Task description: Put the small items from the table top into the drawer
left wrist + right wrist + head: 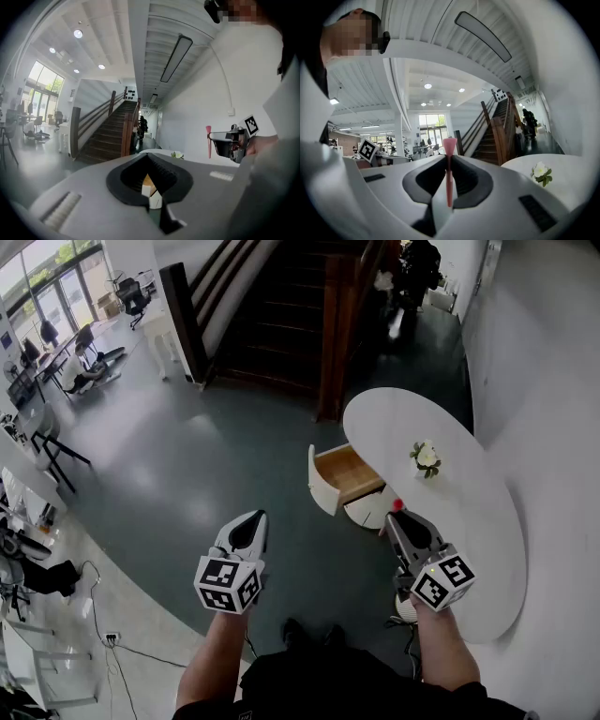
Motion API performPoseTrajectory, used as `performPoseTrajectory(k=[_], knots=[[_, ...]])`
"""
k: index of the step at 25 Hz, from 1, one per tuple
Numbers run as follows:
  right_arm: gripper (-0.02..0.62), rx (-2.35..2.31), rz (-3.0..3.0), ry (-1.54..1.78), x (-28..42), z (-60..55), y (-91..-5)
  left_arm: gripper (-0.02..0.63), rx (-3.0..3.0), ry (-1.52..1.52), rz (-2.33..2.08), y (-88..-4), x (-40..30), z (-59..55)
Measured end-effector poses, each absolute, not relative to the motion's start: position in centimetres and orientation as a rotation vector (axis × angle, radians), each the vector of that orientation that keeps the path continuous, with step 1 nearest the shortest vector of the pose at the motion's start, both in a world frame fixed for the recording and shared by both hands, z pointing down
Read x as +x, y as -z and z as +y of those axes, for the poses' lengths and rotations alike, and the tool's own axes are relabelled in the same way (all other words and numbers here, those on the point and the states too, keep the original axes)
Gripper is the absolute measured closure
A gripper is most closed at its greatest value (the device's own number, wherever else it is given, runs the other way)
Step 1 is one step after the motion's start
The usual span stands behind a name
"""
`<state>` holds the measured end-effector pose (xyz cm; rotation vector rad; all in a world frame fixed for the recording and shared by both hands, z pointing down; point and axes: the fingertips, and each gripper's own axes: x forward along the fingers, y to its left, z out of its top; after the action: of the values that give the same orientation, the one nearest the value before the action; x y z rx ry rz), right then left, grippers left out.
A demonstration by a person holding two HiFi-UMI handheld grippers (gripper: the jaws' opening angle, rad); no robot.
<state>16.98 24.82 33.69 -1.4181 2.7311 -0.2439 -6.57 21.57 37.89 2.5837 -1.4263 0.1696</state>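
My right gripper (396,517) is shut on a slim pink peg with a flared head (449,164), which stands upright between its jaws. The peg's red tip (397,505) shows just before the open wooden drawer (349,472) at the near-left edge of the white oval table (469,521). My left gripper (251,519) hangs over the dark floor to the drawer's left, jaws shut, nothing seen in them. In the left gripper view the right gripper (220,143) and the peg (208,140) appear at the right.
A small white flower sprig (427,457) lies on the table beyond the drawer. A dark wooden staircase (281,315) rises behind the table. Desks and chairs (56,362) stand far left. A cable (122,645) runs along the floor near my feet.
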Motion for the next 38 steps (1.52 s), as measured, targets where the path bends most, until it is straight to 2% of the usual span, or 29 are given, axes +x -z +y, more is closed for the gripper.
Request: performPoseTrajectory(k=[7, 21, 38], knots=[[0.542, -1.421, 2.722, 0.267, 16.7, 24.5, -33.7, 0.609, 2.582, -0.167, -1.429, -37.5, -7.1, 21.4], [0.541, -1.415, 2.661, 0.317, 11.0, 23.9, -33.1, 0.609, 2.568, -0.120, -1.453, -38.2, -15.0, 20.7], [0.541, -1.441, 2.694, 0.387, 8.7, 20.8, -35.1, 0.609, 2.573, -0.185, -1.430, -39.9, -16.0, 18.6]])
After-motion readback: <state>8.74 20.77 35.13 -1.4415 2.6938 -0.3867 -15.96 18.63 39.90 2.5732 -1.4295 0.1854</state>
